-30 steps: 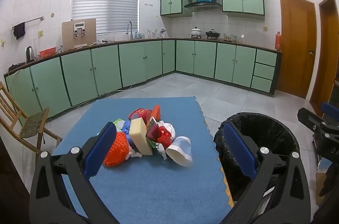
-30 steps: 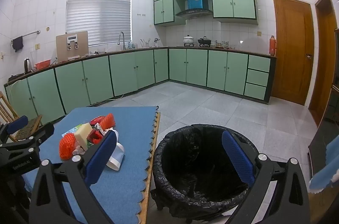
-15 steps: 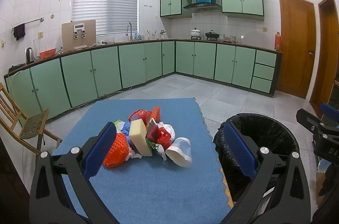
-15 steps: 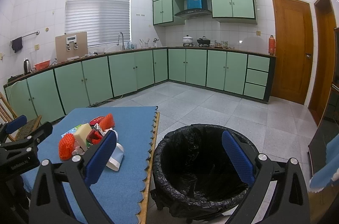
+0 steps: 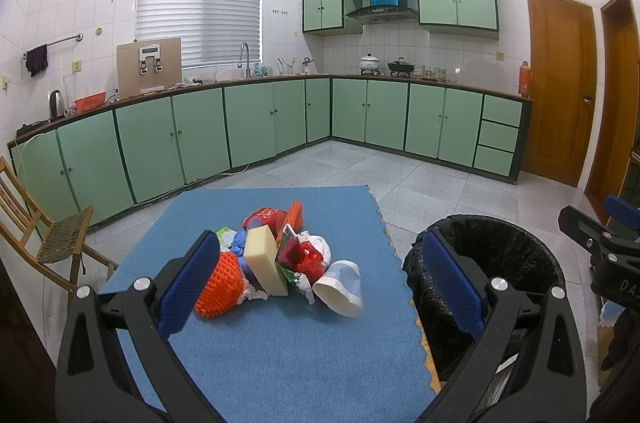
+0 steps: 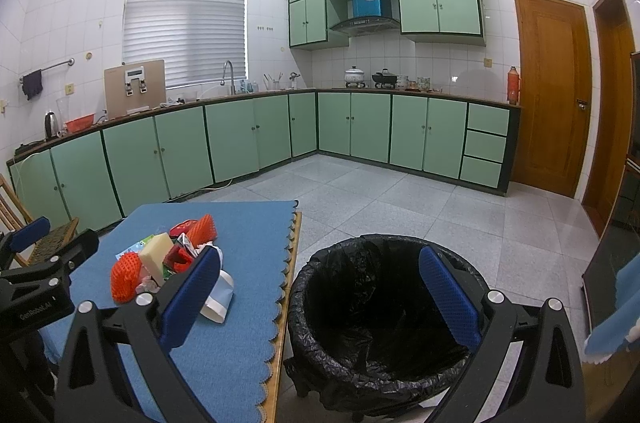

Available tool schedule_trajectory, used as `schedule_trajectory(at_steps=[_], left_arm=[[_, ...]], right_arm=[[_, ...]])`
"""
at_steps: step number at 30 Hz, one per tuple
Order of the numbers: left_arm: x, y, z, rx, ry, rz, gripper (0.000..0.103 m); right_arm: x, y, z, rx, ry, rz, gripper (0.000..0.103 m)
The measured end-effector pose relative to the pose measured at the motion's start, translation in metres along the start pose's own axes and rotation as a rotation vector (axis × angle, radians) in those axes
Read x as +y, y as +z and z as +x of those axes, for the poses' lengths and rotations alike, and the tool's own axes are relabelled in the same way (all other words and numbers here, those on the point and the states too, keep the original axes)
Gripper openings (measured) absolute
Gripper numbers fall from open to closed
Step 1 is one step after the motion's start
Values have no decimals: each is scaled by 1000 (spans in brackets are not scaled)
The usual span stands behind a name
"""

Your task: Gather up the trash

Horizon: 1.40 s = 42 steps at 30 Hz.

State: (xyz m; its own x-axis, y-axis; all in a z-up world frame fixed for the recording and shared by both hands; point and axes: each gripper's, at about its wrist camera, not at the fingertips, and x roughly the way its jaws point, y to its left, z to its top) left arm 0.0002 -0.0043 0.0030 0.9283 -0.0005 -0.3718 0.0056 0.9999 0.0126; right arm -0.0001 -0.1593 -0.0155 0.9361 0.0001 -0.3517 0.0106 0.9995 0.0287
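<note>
Green kitchen, blue surface (image 5: 280, 363): nothing's shifted this last second. My left gripper (image 5: 320, 283) and right gripper (image 6: 320, 295) hover, jaws wide and empty; trash pile (image 5: 280, 259) untouched beside the bin (image 6: 360, 363).

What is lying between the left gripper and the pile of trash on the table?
Nothing: in the left wrist view only bare blue mat lies between the open left gripper and the trash pile.

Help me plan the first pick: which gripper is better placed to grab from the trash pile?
Left. The left gripper faces the trash pile, open; the right gripper faces the bin.
</note>
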Motion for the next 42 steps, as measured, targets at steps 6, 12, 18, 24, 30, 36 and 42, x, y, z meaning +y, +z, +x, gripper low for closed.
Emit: schedule_trajectory(at_steps=[6, 12, 18, 24, 30, 36, 42], left_arm=[[0, 0, 0, 0, 0, 4, 98], [2, -1, 0, 0, 0, 2, 98], [2, -1, -1, -1, 0, 2, 98], [2, -1, -1, -1, 0, 1, 98], [2, -1, -1, -1, 0, 2, 98], [2, -1, -1, -1, 0, 2, 98], [3, 0, -2, 1, -2, 0, 98]], right_arm=[[0, 0, 0, -1, -1, -1, 97], [0, 0, 0, 2, 0, 2, 97], [0, 0, 1, 0, -1, 1, 97], [0, 0, 1, 2, -2, 0, 97], [1, -3, 3, 5, -5, 4, 97], [1, -4, 3, 10, -5, 7, 97], [0, -4, 3, 13, -4, 7, 97]])
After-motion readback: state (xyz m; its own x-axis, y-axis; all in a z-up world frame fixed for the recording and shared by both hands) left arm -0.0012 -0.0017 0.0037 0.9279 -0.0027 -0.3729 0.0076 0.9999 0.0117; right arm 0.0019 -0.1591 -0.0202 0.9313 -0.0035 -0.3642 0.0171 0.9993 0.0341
